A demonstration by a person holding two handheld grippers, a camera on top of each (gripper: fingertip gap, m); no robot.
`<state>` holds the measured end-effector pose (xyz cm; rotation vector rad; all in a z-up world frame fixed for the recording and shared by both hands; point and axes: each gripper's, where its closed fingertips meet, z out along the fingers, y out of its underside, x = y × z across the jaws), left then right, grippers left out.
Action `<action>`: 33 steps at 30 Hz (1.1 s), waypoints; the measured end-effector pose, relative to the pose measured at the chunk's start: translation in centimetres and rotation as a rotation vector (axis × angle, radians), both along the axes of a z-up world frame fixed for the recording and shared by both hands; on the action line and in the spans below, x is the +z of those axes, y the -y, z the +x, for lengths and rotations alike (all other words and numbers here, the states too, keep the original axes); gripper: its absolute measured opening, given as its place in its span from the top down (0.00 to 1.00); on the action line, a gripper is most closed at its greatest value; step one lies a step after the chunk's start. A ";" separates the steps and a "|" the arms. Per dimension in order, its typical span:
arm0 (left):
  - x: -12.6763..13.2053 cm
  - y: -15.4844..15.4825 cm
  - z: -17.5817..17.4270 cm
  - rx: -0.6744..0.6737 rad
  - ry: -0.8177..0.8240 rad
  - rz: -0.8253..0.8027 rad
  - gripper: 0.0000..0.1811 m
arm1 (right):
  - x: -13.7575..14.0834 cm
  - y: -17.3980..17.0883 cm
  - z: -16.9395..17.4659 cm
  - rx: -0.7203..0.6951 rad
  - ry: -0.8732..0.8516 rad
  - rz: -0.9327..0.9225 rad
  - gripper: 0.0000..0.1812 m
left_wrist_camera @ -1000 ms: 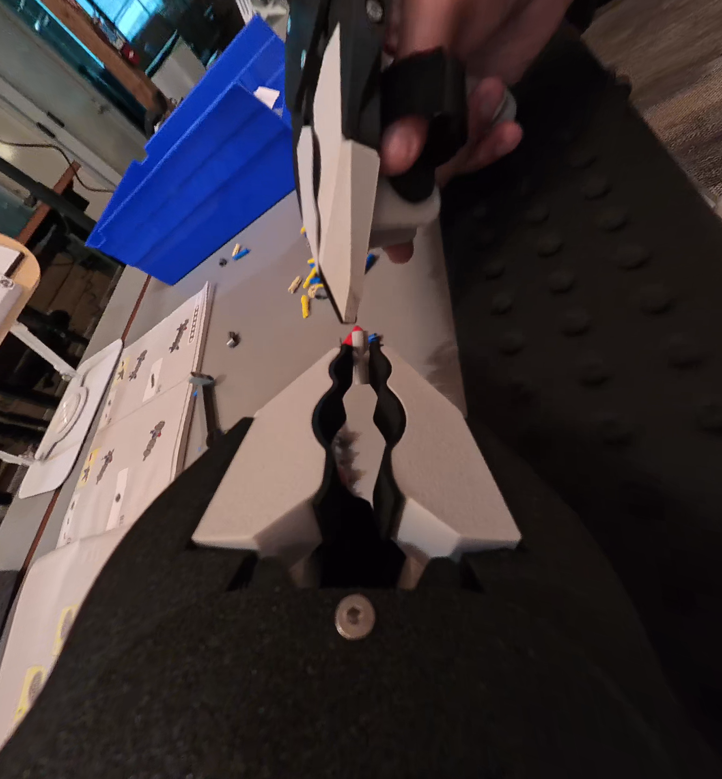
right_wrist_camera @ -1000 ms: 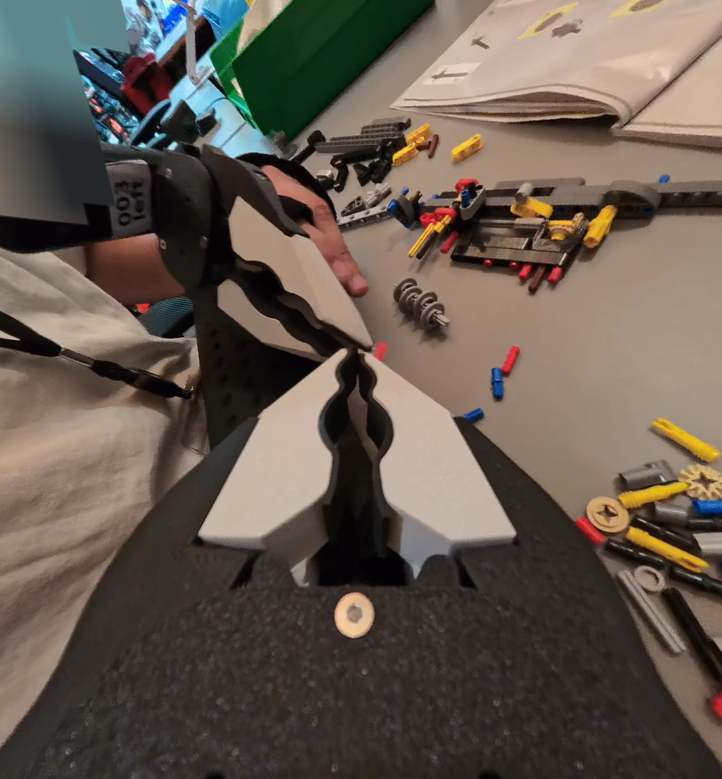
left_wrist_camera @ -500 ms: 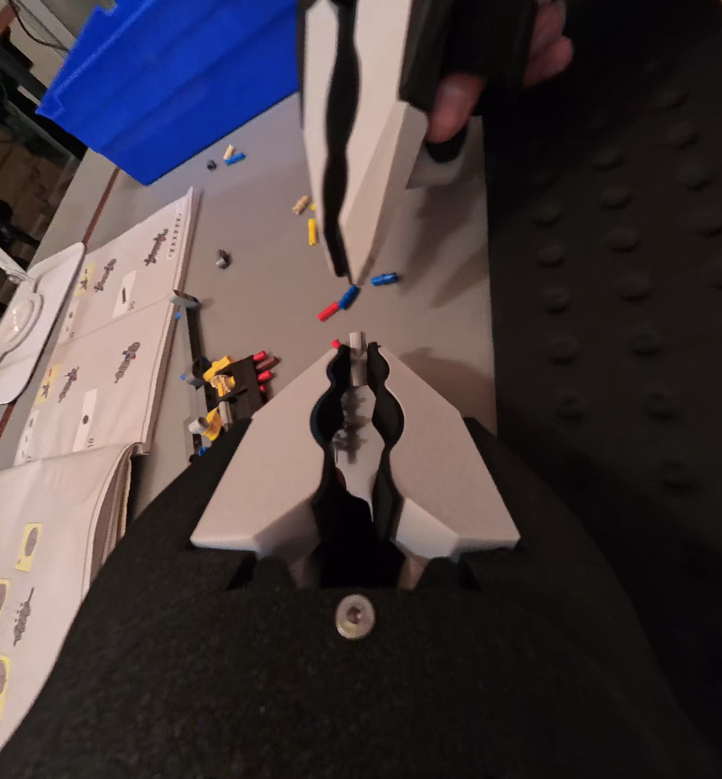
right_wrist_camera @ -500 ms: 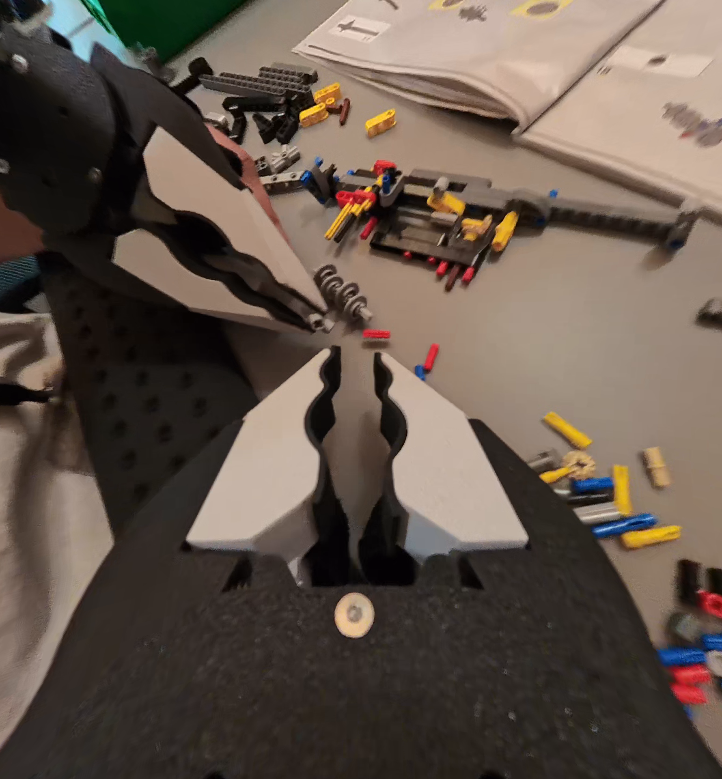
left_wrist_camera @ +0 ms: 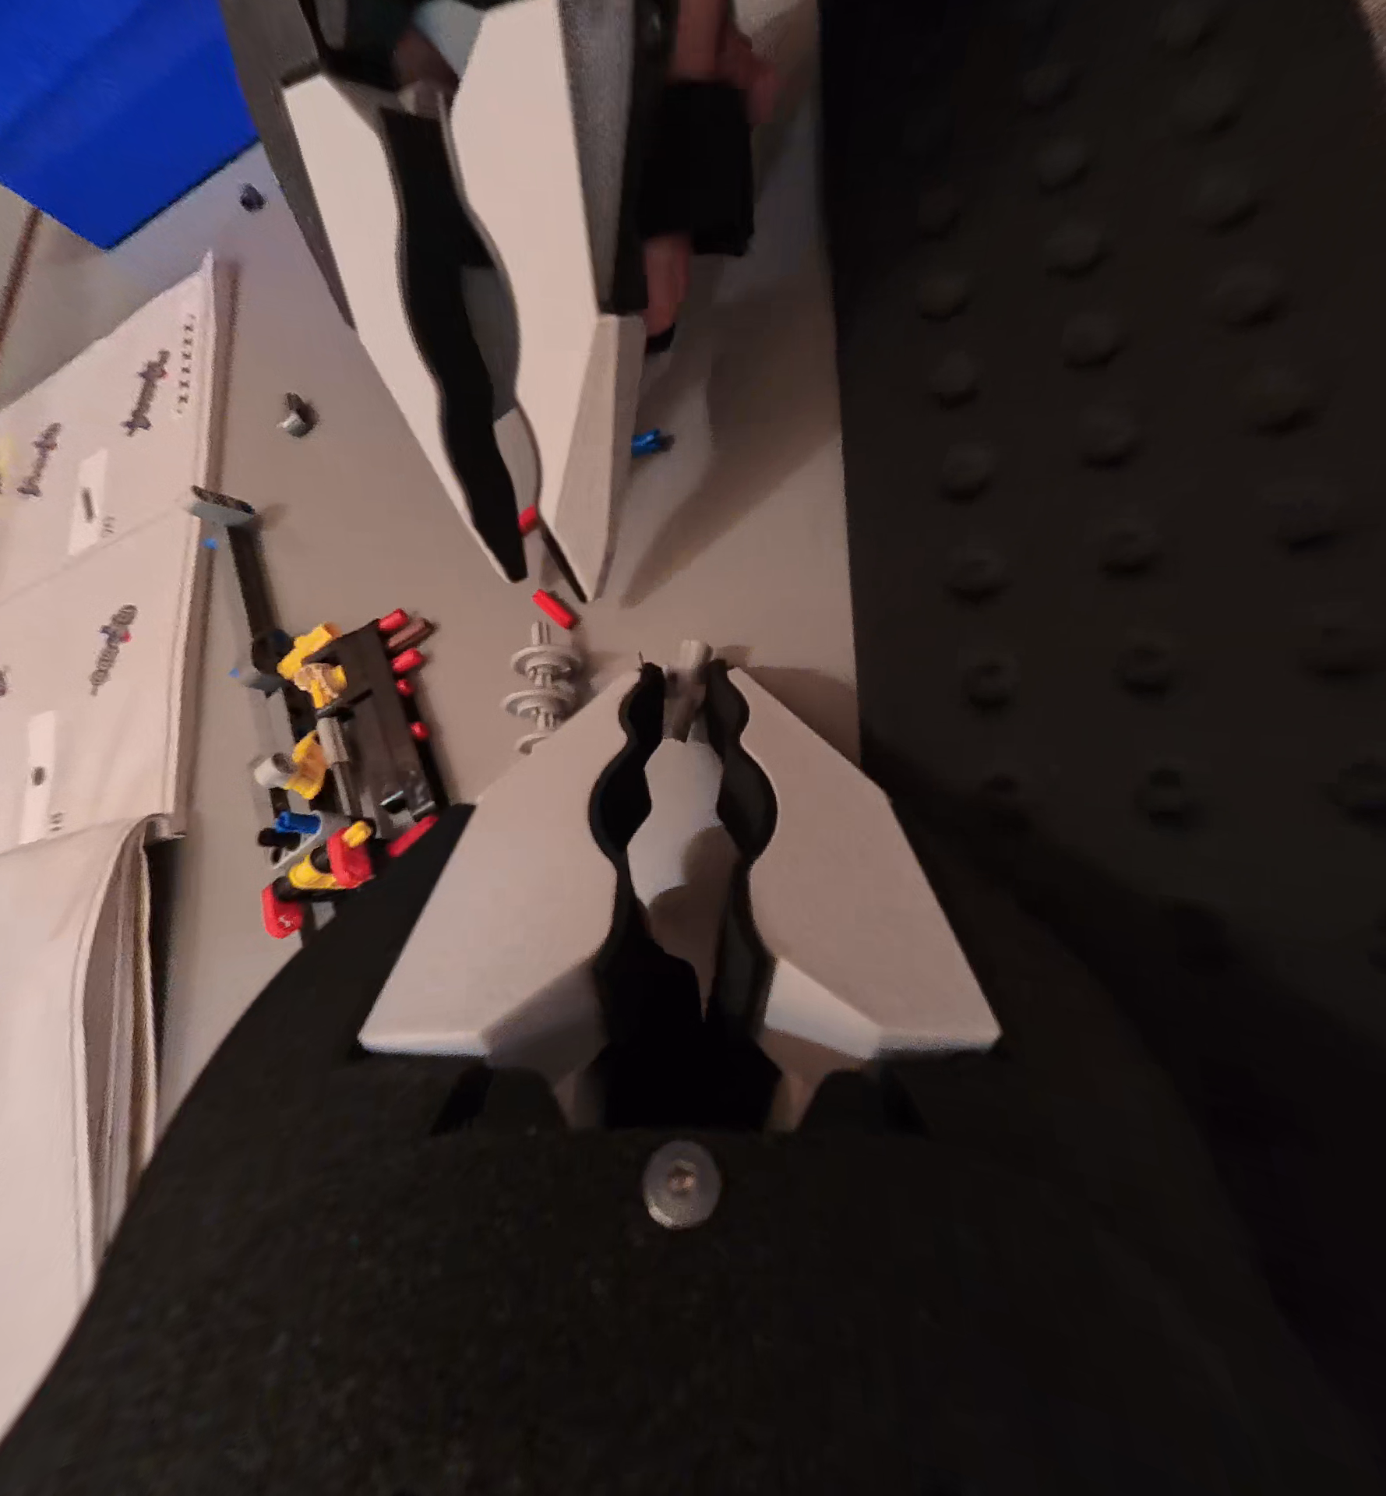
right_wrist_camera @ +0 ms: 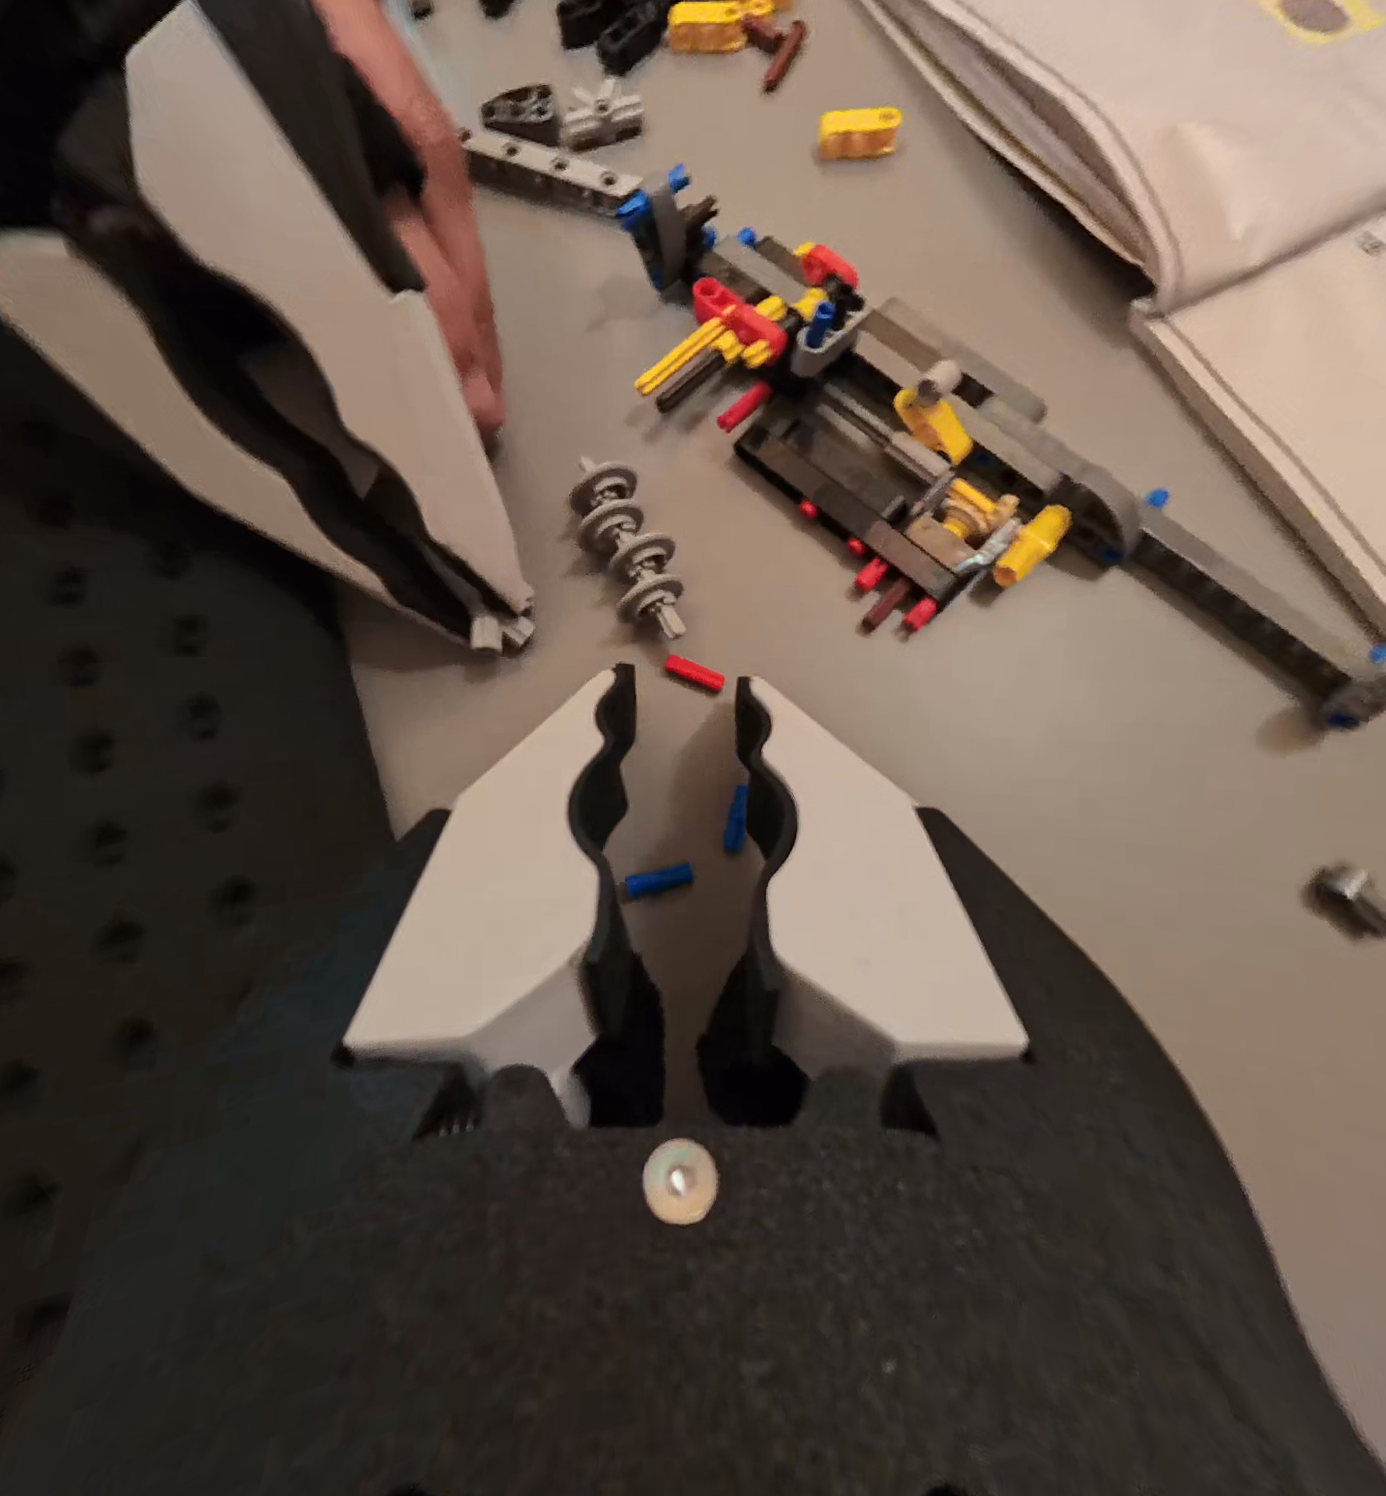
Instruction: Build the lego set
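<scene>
Left gripper pinches a small grey piece, probably a connector; right gripper hangs open over the red pin on the table: tiny, slick, take it mid-length

Clearance around my right hand-held gripper: its fingers stand apart over bare counter, with a red pin just ahead of the tips and two blue pins lying in the gap. My left hand-held gripper closes off the left side, pinching a grey piece. A grey ribbed axle lies between the two tips and the part-built assembly. An open instruction booklet bounds the far right; a small grey part sits alone on the right.
</scene>
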<state>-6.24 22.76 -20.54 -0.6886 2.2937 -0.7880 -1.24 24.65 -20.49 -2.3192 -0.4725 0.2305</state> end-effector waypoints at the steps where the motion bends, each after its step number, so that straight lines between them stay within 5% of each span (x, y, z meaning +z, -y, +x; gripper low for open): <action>1: 0.0 -0.2 0.1 0.002 -0.015 -0.003 0.95 | -0.1 -0.1 0.0 0.032 0.006 -0.001 0.88; 8: -0.2 -1.3 0.4 0.009 -0.073 -0.006 0.91 | -0.6 -0.6 -0.2 0.204 0.014 -0.017 0.92; 15: 1.8 -1.9 1.3 0.069 -0.054 -0.153 0.89 | -0.6 -0.2 -0.3 0.206 0.040 -0.002 0.99; 18: 2.3 -3.6 3.1 0.107 0.051 -0.001 0.91 | -0.6 -0.1 -0.1 0.156 0.014 0.003 0.99; 23: 1.9 -2.9 3.9 -0.032 0.150 0.254 0.90 | 2.3 0.3 -1.0 0.109 -0.156 0.084 0.99; 33: 3.8 -1.1 5.1 -0.059 0.292 0.288 0.99 | 4.7 0.8 -1.6 0.087 -0.252 0.138 0.99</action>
